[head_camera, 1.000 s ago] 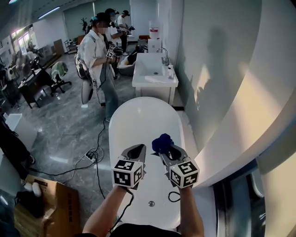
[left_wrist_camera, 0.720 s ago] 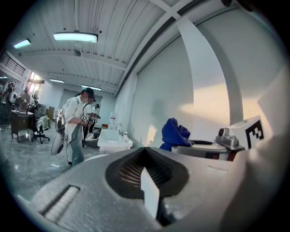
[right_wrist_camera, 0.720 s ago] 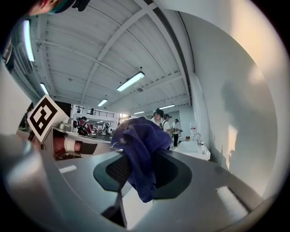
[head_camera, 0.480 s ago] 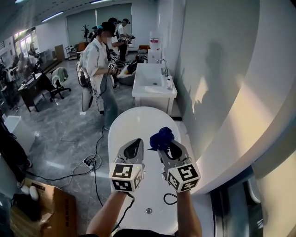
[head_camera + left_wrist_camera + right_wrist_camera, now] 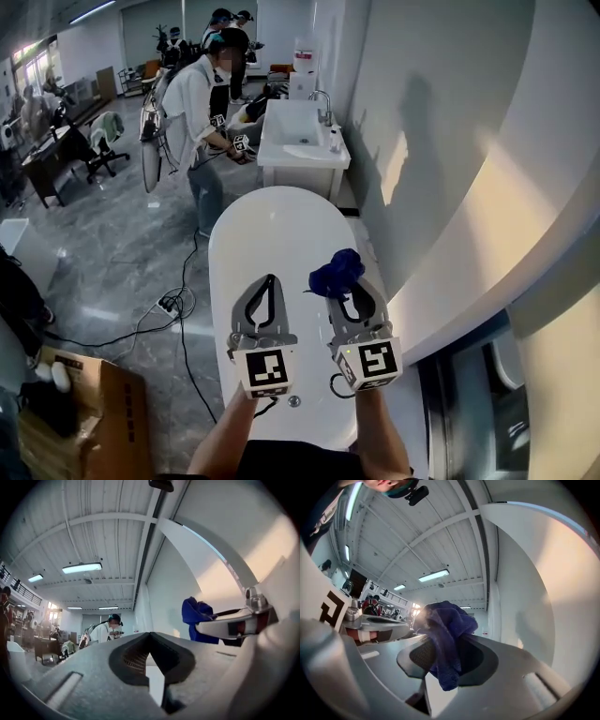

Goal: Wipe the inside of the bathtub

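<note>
A white oval bathtub (image 5: 272, 246) stands below me against the wall. Both grippers hang over its near half, side by side. My right gripper (image 5: 349, 280) is shut on a crumpled blue cloth (image 5: 336, 272), which bunches out past the jaw tips (image 5: 446, 641). In the left gripper view the same blue cloth (image 5: 197, 617) shows at the right. My left gripper (image 5: 270, 279) is shut with nothing in it, and its tips meet in its own view (image 5: 149, 634). The tub drain (image 5: 294, 401) shows between my forearms.
A white washbasin unit (image 5: 300, 141) with a tap stands past the tub's far end. A person in a white shirt (image 5: 202, 122) stands left of it. Cables (image 5: 173, 309) and a cardboard box (image 5: 89, 417) lie on the floor at left. A curved white wall (image 5: 469, 206) rises at right.
Both grippers have tilted up so their jaws point away from me over the tub. The person by the washbasin has bent toward it.
</note>
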A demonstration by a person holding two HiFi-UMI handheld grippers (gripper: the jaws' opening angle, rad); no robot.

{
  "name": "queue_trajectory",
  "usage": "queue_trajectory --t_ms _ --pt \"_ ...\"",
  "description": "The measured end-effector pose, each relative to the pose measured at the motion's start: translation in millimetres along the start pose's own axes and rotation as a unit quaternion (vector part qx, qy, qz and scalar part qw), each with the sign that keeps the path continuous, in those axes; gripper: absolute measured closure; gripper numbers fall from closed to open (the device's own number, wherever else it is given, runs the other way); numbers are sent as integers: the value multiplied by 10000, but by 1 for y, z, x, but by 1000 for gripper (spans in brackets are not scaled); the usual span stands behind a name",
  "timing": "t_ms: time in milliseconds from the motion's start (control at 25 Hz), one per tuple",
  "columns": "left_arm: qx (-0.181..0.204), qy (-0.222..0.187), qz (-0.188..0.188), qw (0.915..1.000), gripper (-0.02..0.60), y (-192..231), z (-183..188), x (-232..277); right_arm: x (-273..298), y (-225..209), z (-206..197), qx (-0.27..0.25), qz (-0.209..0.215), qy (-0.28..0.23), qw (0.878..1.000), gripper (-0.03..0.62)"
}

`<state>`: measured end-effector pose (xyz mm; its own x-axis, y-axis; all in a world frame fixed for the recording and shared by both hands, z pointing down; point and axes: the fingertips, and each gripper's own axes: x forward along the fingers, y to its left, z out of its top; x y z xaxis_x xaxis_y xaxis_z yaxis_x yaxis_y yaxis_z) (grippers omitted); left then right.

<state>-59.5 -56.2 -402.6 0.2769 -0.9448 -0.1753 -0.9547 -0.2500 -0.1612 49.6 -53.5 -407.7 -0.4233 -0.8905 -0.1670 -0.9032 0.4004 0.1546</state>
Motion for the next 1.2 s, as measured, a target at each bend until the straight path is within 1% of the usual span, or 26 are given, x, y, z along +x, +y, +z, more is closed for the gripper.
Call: queue_trajectory --t_ms 80,240,360,480,600,720,840,920,1080,1200 --pt "-122 171 -107 9997 577 -7 -15 -5 -7 -1 -11 -79 -145 146 9998 468" --pt "-245 241 22 9994 577 -8 -29 -14 -13 1 -27 58 -153 314 9994 468" --pt "-333 312 7 9990 577 -7 -32 -17 -18 4 -34 52 -185 377 9991 467" --pt "-203 348 -28 9992 577 -11 -34 -12 -18 2 -39 -56 -243 409 9989 467" --pt "30 451 37 9990 577 -13 -37 -13 -17 2 -43 21 -219 451 9987 467" --pt "-4 464 3 9989 577 -18 -37 -12 -15 1 -46 65 -139 477 9987 467" --pt "43 515 45 9987 577 -19 -35 -12 -15 2 -50 94 -72 504 9987 467" --pt "-40 479 52 9988 577 -20 -33 -11 -15 2 -50 106 -51 517 9986 467" --pt "-33 657 62 9978 577 -17 -40 -13 -13 8 -51 114 23 518 9986 467" --pt "-44 697 49 9975 577 -14 -45 -18 -12 16 -53 132 50 547 9984 467"
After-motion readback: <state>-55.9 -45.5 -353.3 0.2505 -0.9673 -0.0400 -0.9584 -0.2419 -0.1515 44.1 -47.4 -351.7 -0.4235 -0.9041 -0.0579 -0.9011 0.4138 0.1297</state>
